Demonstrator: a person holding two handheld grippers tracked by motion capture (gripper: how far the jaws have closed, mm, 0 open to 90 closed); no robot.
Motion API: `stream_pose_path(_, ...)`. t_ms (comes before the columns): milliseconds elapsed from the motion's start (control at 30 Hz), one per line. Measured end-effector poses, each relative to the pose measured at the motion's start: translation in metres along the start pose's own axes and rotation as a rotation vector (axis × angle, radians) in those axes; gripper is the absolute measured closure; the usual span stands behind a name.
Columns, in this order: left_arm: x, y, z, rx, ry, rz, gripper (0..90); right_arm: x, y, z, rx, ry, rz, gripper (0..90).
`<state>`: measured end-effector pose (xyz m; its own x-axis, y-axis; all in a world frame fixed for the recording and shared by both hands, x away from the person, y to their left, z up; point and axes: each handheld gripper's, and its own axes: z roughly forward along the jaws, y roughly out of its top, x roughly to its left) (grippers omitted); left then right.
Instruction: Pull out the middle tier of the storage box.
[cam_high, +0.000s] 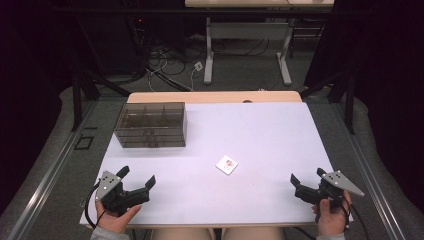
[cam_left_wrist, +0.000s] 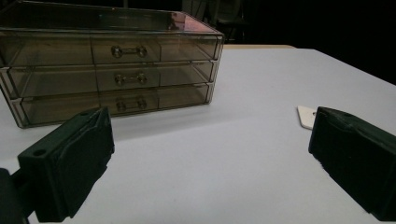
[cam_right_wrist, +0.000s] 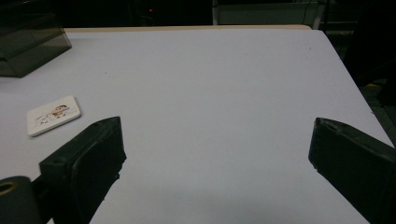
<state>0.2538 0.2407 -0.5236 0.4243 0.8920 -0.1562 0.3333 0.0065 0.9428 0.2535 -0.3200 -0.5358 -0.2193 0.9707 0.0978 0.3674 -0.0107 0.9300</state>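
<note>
A smoky clear drawer box (cam_high: 151, 125) with three drawers stands at the table's back left; in the left gripper view the drawer box (cam_left_wrist: 112, 70) faces me with its small handles. A small white square card (cam_high: 227, 164) with a printed picture lies flat near the middle of the table. My left gripper (cam_high: 136, 176) rests at the front left, open, with nothing between its jaws, and it points toward the box (cam_left_wrist: 210, 137). At the front right my right gripper (cam_high: 308, 176) is open too and holds nothing (cam_right_wrist: 217, 140). The card (cam_right_wrist: 53, 115) lies ahead and to its left.
The white tabletop (cam_high: 260, 130) has a wooden strip along its far edge. Beyond it are a grey floor with cables (cam_high: 170, 60) and the legs of another table (cam_high: 210, 55). Dark frame posts stand at both sides.
</note>
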Motion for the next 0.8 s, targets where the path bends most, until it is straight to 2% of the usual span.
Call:
stream_pose_path(133,0.001,0.0,0.003,-0.004,-0.001,-0.002,0.3,0.0,-0.001,-0.001,0.008,-0.004,-0.007,3.1)
stream_pose_path(200,0.002,0.002,0.005,-0.01,-0.004,-0.017,0.3,-0.001,-0.001,-0.002,0.003,-0.002,-0.001,3.1)
stream_pose_path(400,0.002,0.002,0.01,-0.002,0.002,-0.006,0.3,-0.003,-0.003,-0.004,0.003,-0.013,0.008,3.3)
stream_pose_path(667,0.011,0.006,0.014,-0.014,0.012,-0.06,0.5,-0.001,-0.004,0.002,0.001,-0.014,0.014,3.7)
stream_pose_path(800,0.017,0.01,0.016,-0.03,0.029,-0.076,0.6,0.0,-0.003,0.0,0.028,-0.01,-0.008,3.8)
